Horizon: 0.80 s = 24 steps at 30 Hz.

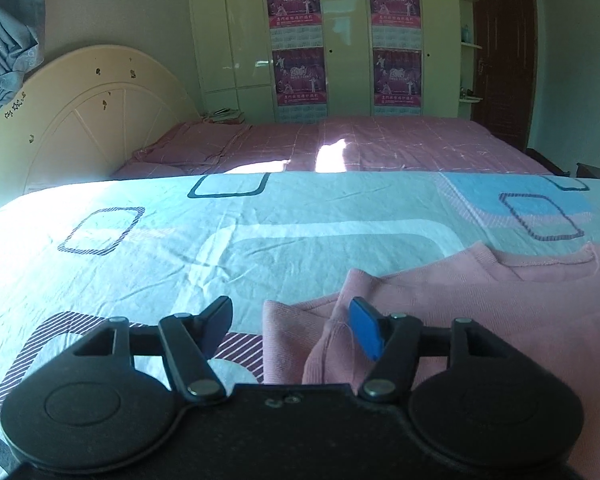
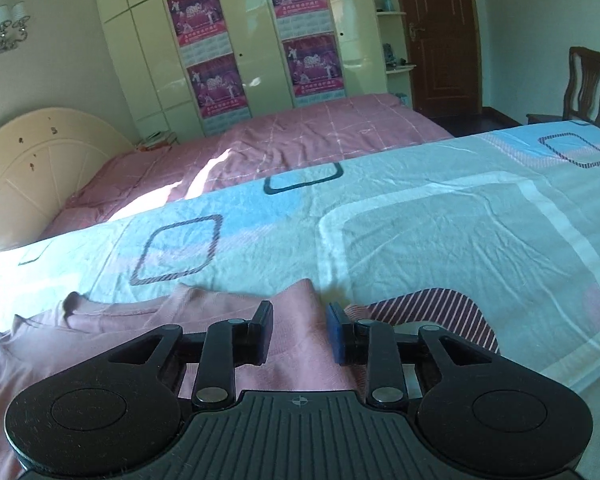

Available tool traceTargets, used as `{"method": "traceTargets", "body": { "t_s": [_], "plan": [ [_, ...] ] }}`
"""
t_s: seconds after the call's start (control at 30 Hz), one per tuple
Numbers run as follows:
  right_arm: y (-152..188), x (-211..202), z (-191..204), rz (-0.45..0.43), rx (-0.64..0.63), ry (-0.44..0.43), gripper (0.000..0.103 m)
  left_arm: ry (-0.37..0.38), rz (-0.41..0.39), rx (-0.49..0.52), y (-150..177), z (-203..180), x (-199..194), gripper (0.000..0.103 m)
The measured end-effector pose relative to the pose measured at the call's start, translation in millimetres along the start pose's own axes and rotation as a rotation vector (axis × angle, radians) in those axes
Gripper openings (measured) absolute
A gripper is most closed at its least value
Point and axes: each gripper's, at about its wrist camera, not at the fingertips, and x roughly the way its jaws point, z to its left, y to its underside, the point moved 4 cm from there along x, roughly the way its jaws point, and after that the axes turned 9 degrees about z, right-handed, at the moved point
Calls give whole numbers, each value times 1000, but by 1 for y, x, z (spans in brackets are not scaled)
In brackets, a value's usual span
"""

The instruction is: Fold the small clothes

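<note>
Straddling the pink top point(image 1: 480, 300) on the patterned sheet point(image 1: 260, 248), the left gripper point(image 1: 292, 326) and right gripper point(image 2: 300, 334) gape empty — apparently positioned to pinch opposite edges for folding.

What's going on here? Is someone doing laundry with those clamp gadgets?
A person holds a two-finger gripper in each hand over a pink garment spread on a patterned bedsheet, about to fold it. The left gripper is open at the garment's left edge, where a sleeve lies bunched between its fingers. The right gripper is open over the opposite edge. Neither has gripped the cloth yet. Behind is a second bed and a wardrobe.
</note>
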Motion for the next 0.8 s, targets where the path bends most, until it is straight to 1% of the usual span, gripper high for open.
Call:
{"method": "traceTargets", "body": {
  "t_s": [0.03,0.07,0.13,0.23,0.3,0.4,0.43,0.47,0.5,0.53,0.57,0.6,0.63,0.67,0.73,0.8],
  "plan": [
    [3,-1,10,14,-17,-29,29,24,-9,10,1,-4,-7,62],
    [7,-2,19,25,-34,-51,29,68,-13,26,3,-13,-16,62],
    [19,1,49,61,-80,-93,29,139,0,61,8,-34,-23,62],
    [38,10,88,112,-153,-150,29,198,29,117,20,-66,-24,61],
    [51,15,109,133,-196,-168,29,190,42,136,30,-76,-21,61],
    [68,21,120,163,-246,-159,29,149,80,144,44,-73,-12,61],
    [72,24,120,175,-260,-148,29,129,86,141,50,-67,-10,62],
    [78,26,118,175,-285,-119,29,119,84,133,54,-61,-10,66],
    [81,24,113,163,-302,-82,29,110,81,119,57,-54,-11,66],
    [82,22,104,156,-297,-50,29,81,83,106,60,-45,-13,67],
    [82,20,96,151,-271,-51,29,65,91,94,63,-38,-12,67],
    [82,16,85,153,-236,-36,29,77,92,59,67,-28,-14,67],
    [83,14,78,151,-231,-8,29,83,93,49,70,-23,-15,67],
    [84,13,74,150,-233,14,29,77,93,65,71,-23,-18,67],
    [83,5,67,155,-197,6,29,58,97,91,70,-26,-23,66],
    [83,-6,71,140,-175,-11,29,61,108,63,68,-26,-30,61]
  ]
}}
